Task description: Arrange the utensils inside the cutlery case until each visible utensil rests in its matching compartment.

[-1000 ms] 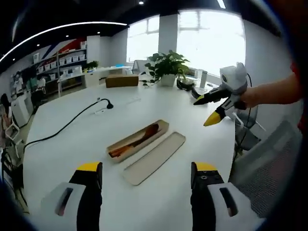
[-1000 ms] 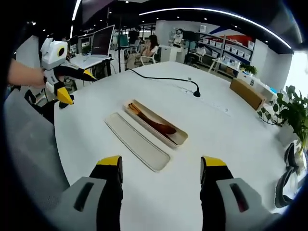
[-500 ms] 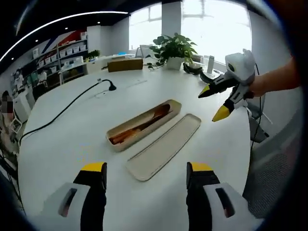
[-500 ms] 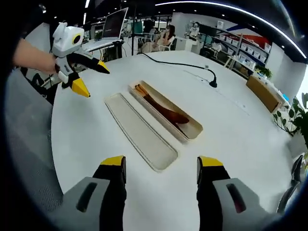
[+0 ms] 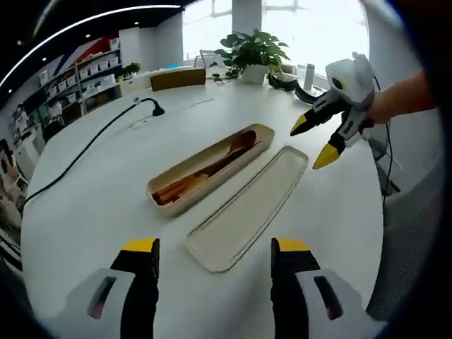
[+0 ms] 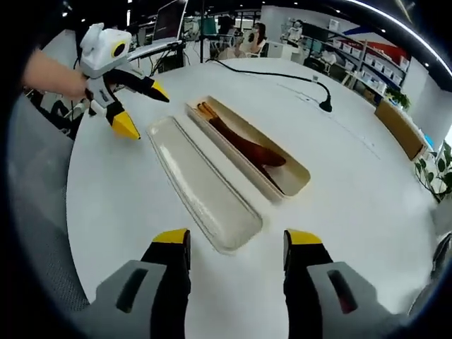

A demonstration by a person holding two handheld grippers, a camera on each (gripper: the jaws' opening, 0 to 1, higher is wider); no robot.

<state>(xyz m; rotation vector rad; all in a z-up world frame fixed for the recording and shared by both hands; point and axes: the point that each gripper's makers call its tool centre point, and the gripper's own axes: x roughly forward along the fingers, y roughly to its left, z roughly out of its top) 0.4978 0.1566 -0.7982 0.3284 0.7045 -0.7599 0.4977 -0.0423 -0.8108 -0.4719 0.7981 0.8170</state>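
Ahead of the left gripper (image 5: 212,256), jaws parted and empty, the cutlery case (image 5: 212,168) is seen, long axis slanting away rightward; the right gripper (image 6: 229,244), likewise parted and empty, is judged equally near.

Site: open-plan office | Table (image 5: 85,205): large, white, rounded, meeting type, gooseneck microphone (image 5: 150,106) with cable on top | Shelving (image 5: 92,70) with white boxes along wall | Laptop (image 6: 169,20) on adjacent desk | Seated person (image 6: 256,39) in background | Potted plant (image 5: 253,51) near bright windows (image 5: 311,28)
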